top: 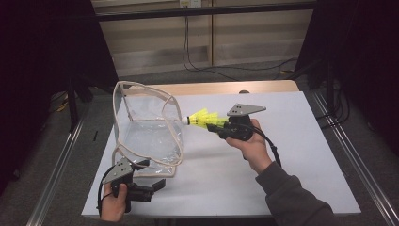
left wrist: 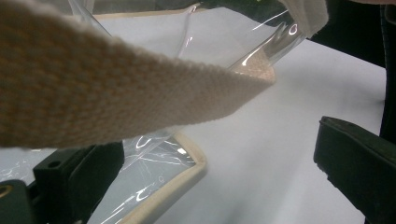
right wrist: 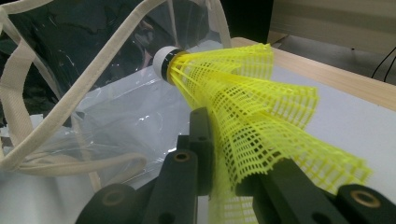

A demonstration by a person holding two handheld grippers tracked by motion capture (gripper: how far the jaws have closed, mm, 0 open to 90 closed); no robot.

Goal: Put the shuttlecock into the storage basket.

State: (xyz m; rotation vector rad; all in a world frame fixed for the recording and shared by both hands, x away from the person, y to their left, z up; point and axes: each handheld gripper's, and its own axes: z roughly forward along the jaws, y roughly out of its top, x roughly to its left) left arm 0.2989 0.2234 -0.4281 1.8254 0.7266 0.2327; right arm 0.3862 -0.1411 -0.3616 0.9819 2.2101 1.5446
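- You're working in a lab-style recording bay, not a home.
- Your white table (top: pixel 291 155) stands between black curtains (top: pixel 42 56).
- Metal rails (top: pixel 56 169) run along the grey carpeted floor (top: pixel 371 188).
- Loose cables (top: pixel 207 66) trail along the bare panelled back wall (top: pixel 254 37).

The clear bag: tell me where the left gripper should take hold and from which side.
Probably the beige webbing handle or trimmed rim at the clear bag's near bottom corner, approached from the person's side. The webbing is flat and lies right across the left gripper's open jaws; the clear walls look slippery and floppy.
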